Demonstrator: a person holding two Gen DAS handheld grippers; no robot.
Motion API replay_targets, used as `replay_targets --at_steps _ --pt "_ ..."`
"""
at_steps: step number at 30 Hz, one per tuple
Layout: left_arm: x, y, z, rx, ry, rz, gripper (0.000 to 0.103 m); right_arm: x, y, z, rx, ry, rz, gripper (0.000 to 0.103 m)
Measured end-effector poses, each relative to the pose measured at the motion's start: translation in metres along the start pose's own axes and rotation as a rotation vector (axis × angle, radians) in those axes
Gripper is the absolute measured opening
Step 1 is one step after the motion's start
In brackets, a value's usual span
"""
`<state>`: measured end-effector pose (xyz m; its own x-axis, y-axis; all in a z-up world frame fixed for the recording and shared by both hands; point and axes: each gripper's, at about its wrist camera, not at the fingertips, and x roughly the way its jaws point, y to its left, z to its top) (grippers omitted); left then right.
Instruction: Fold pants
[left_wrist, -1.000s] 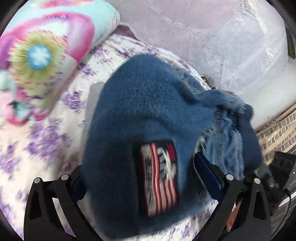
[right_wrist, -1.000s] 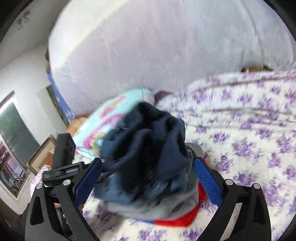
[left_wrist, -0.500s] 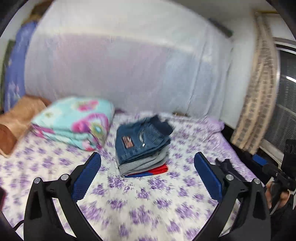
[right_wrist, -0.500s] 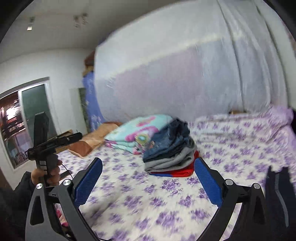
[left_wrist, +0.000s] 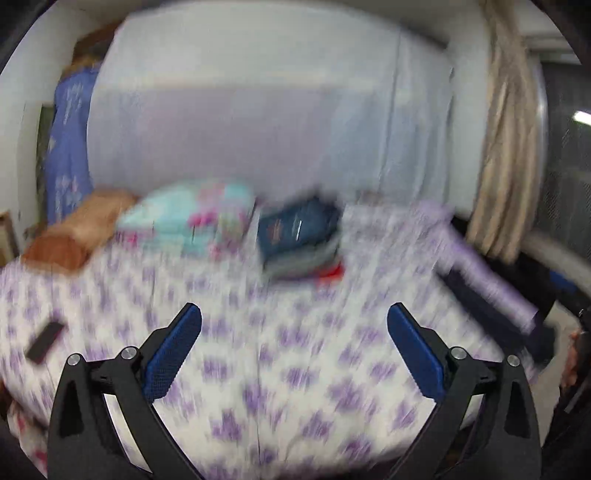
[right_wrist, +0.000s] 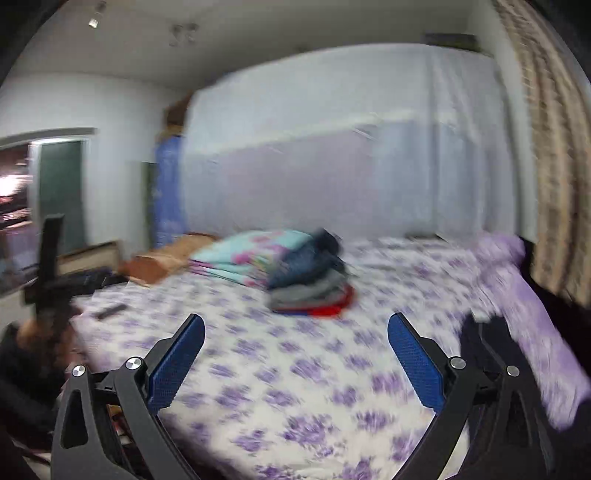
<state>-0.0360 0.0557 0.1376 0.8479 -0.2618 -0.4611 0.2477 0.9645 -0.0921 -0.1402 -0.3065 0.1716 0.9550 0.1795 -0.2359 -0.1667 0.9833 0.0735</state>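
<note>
Folded blue jeans (left_wrist: 297, 229) lie on top of a stack of folded clothes, grey and red below, far back on the bed; the stack also shows in the right wrist view (right_wrist: 312, 280). My left gripper (left_wrist: 294, 343) is open and empty, well back from the stack. My right gripper (right_wrist: 295, 347) is open and empty, also far from it. A dark garment (left_wrist: 491, 310) hangs over the bed's right edge, and shows in the right wrist view (right_wrist: 487, 332). Both views are motion-blurred.
The bed has a white sheet with purple flowers (left_wrist: 280, 354). A folded turquoise floral blanket (left_wrist: 192, 218) and a brown pillow (left_wrist: 70, 236) lie left of the stack. A dark phone-like object (left_wrist: 44, 341) lies at the bed's left. Curtains (right_wrist: 546, 177) hang on the right.
Both grippers let go of the folded jeans on the stack and pulled far back from it; they are still moving away, blurring the views.
</note>
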Motion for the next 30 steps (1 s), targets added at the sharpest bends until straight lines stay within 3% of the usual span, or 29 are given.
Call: replay_targets --at_steps 2,5,8,10,13,16,30 --pt "0.028 -0.001 -0.026 -0.043 0.08 0.02 0.098 0.022 0.004 -0.038 0.063 0.022 -0.081 0.1" --pt "0.051 -0.003 -0.062 -0.115 0.133 0.006 0.098 0.043 0.011 -0.078 0.127 0.084 -0.102 0.1" --pt "0.048 -0.015 -0.077 -0.029 0.141 0.076 0.098 0.048 0.018 -0.095 0.112 0.146 -0.119 0.1" --pt "0.034 -0.021 -0.078 -0.002 0.087 0.113 0.098 0.039 0.019 -0.1 0.108 0.128 -0.134 0.1" --pt "0.025 -0.023 -0.076 -0.017 0.052 0.104 0.098 0.035 0.024 -0.099 0.105 0.1 -0.135 0.1" --pt "0.024 -0.024 -0.076 -0.009 0.059 0.126 0.098 0.037 0.031 -0.099 0.068 0.11 -0.169 0.1" --pt "0.028 -0.019 -0.08 -0.012 0.067 0.214 0.098 0.04 0.033 -0.102 0.083 0.137 -0.16 0.1"
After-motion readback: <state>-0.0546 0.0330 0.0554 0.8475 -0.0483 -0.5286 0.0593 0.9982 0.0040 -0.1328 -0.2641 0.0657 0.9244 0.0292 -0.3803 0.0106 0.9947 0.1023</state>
